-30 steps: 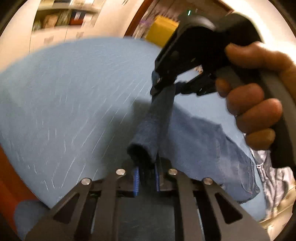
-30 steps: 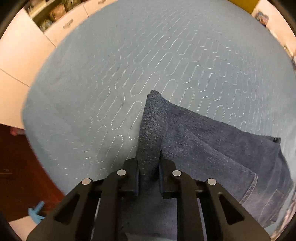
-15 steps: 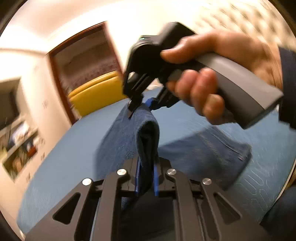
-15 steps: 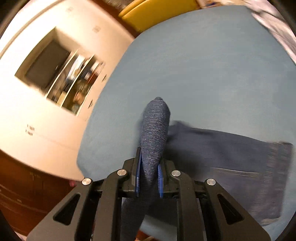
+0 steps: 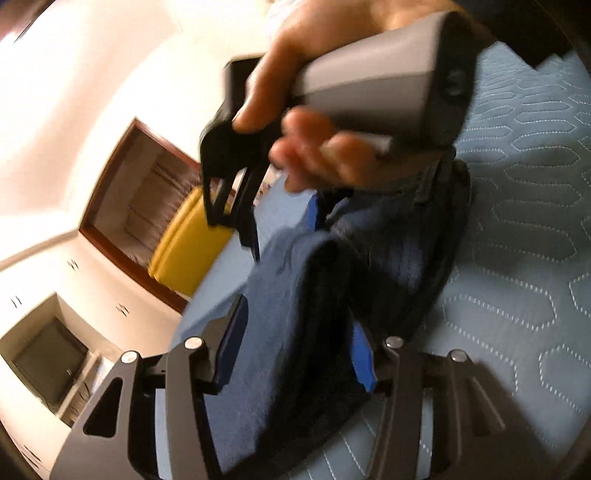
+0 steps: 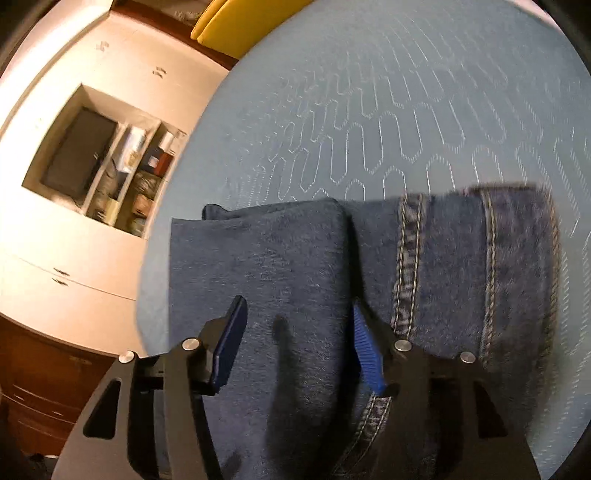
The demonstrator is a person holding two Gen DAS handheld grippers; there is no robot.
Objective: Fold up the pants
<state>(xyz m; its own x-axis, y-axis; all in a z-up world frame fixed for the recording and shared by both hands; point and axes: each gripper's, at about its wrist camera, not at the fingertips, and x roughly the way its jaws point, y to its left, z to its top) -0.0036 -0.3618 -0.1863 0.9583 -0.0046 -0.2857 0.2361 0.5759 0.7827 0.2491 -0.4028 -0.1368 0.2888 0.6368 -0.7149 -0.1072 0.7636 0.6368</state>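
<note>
Dark blue denim pants [image 6: 369, 266] lie folded on the light blue quilted bed cover [image 6: 369, 110], a smooth folded layer on the left and stitched seams on the right. My right gripper [image 6: 297, 332] hovers just over the fold; its jaws are opening and the blue pads stand clear of the cloth. In the left wrist view my left gripper [image 5: 295, 339] is opening too, with a loose bunch of pants [image 5: 295, 295] between its pads, which no longer pinch it. A hand [image 5: 325, 155] holds the right gripper's grey handle [image 5: 369, 85] just above.
The bed's edge runs along the left in both views. Beyond it are a yellow upholstered piece [image 6: 240, 18], a white cabinet wall with a niche holding a dark screen [image 6: 77, 155] and shelves, and a wooden door frame [image 5: 110, 177]. Bare quilt [image 5: 517, 258] lies to the right.
Both grippers carried the pinched denim edge across and down onto the rest of the pants. Their jaws, shut on the cloth before, now stand apart, and the left gripper has rolled.
</note>
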